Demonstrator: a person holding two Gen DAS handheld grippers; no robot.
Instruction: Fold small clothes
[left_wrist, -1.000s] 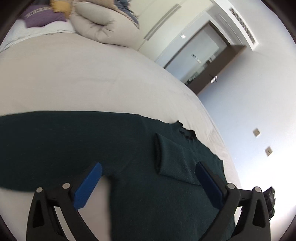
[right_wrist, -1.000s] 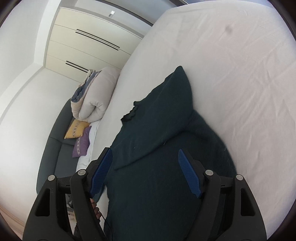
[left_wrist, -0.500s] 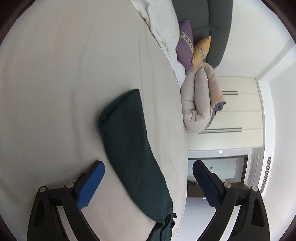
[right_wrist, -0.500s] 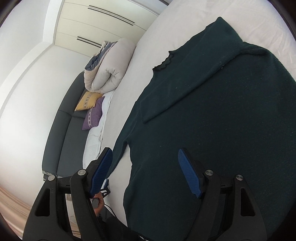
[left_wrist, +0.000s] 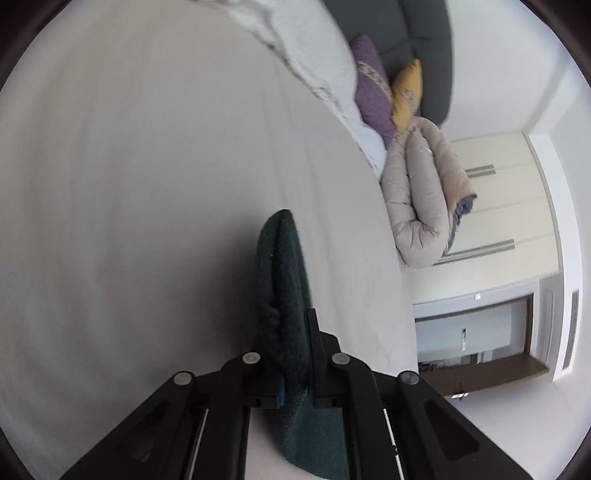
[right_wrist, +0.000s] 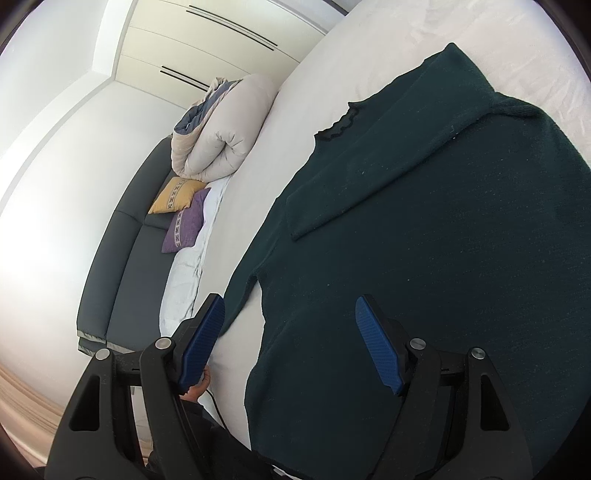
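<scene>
The dark green sweater (right_wrist: 424, 258) lies face-flat on the bed (right_wrist: 280, 122), its body spread across the white sheet. One sleeve (right_wrist: 391, 155) is already folded diagonally across the chest; this step appears complete. The opposite sleeve (left_wrist: 282, 280) extends outward over the mattress and is not yet folded in. The left gripper (left_wrist: 293, 354) is pressed together on this sleeve, with the knit fabric pinched between its pads. The right gripper (right_wrist: 291, 339) is spread wide above the lower body of the sweater, near the armpit, and holds nothing. Remaining work, as judged from the layout: carry the pinched sleeve across the chest, then fold the body into a compact packet. The task appears under halfway done.
</scene>
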